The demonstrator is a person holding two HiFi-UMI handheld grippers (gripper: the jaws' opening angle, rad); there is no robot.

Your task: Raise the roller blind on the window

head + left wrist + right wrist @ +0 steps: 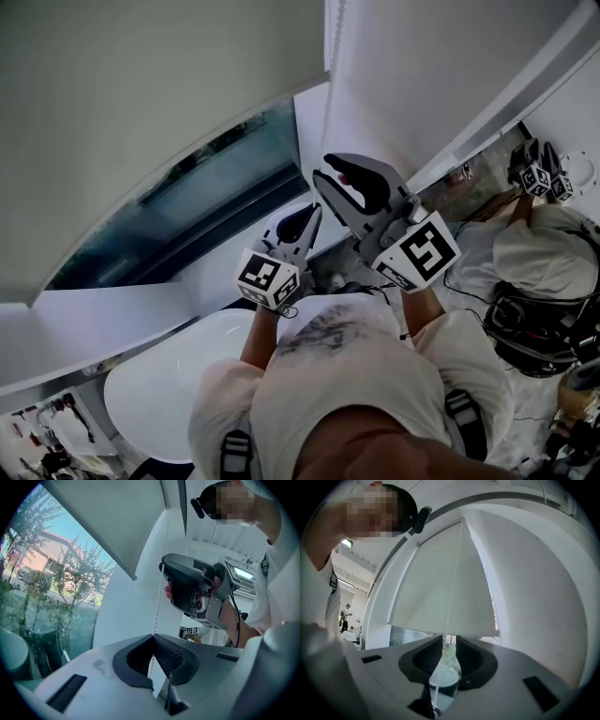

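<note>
Lit by daylight through the clear glass window [51, 588]; dim, bluish indoors; fisheye-curved, black-vignetted at corners; soft up close.

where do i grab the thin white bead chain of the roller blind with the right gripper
Grip the thin white bead chain on its straight hanging run below the pale roller blind, coming from the room side, jaws closing across it: it hangs vertical. The right gripper straddles it, jaws apart.

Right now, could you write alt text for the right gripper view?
The right hand-held gripper has its jaws slightly apart around a white bead chain hanging in front of a partly lowered white roller blind. Window glass shows under it.
</note>
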